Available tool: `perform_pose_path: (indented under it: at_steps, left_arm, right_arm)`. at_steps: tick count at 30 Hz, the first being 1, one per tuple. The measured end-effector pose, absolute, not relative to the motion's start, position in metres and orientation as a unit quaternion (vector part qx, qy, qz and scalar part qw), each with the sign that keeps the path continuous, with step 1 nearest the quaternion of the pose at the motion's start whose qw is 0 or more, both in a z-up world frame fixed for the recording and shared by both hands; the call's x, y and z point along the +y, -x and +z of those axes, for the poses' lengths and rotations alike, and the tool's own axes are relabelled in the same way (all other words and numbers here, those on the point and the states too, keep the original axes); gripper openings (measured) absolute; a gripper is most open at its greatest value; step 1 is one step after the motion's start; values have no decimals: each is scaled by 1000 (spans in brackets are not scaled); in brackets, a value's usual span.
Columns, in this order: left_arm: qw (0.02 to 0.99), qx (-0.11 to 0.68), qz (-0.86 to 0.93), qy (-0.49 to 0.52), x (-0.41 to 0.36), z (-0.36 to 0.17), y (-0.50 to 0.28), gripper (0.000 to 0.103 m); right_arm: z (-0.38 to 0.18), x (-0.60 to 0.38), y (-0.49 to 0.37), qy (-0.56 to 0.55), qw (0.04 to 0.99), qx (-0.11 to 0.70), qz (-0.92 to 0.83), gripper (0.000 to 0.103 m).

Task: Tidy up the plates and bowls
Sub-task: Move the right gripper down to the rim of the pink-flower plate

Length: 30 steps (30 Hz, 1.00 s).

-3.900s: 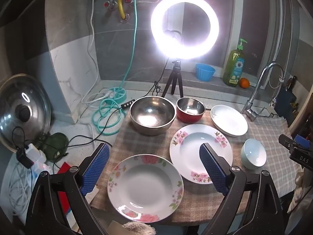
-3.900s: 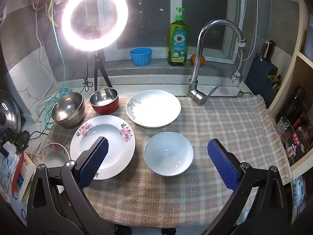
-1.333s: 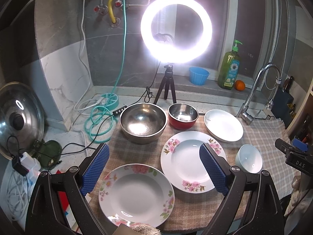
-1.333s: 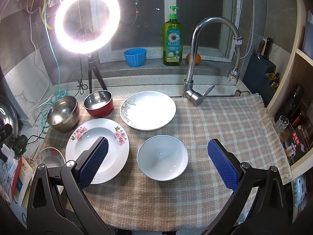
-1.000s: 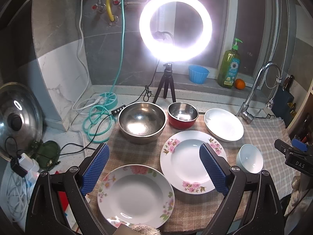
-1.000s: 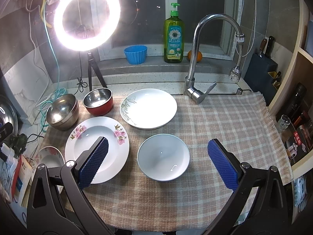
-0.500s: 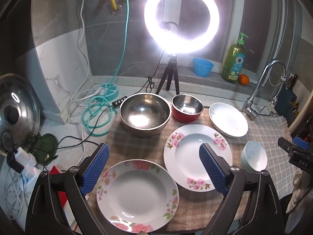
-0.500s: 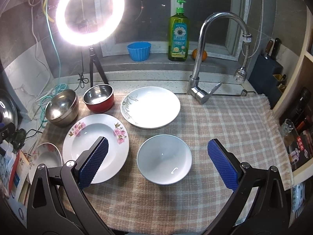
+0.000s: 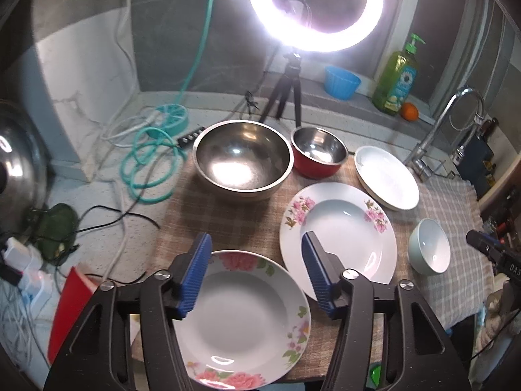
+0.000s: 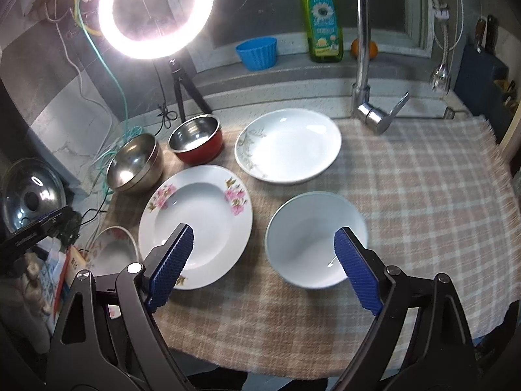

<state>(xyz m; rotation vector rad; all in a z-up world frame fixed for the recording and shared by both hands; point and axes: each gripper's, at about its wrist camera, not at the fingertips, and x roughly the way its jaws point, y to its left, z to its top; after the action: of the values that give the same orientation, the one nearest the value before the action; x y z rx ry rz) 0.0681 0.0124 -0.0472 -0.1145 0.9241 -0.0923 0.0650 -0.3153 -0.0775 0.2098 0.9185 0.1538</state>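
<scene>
Both pairs of tongs are dropping closer to the dishes than a second ago, and both are narrowing.

You are lowering the left tongs (image 9: 255, 272) over the near floral plate (image 9: 241, 319), jaws closing but still apart, with only its far rim between them and nothing gripped; you are bringing the right tongs (image 10: 263, 260) down at the white bowl (image 10: 314, 231), jaws closing yet wide, one pad over its near rim, no grip. I read this as the first pick-ups starting. Every vessel on the table (image 10: 423, 195) is lying empty: steel bowl (image 9: 242, 159), red bowl (image 9: 319, 156), second floral plate (image 9: 338, 228) and plain plate (image 9: 387, 177), all separate, none stacked.
</scene>
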Motion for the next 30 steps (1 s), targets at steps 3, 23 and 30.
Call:
perform_pose_path:
  at_steps: [3,23,30]
  left_arm:
    - [881,464,-74,54,9,-56,-81,39]
    - [812,551,-181,62,-7,-119,-153,15]
    - [802,564,-183,76,-8,-130,-168,14]
  right_arm:
    - [-88,-312,-63,-120,873,463,93,75]
    - [-169,-279,-81,-178,807,551,113,32]
    - [-181,-286,-87,-202,797,559,104,29]
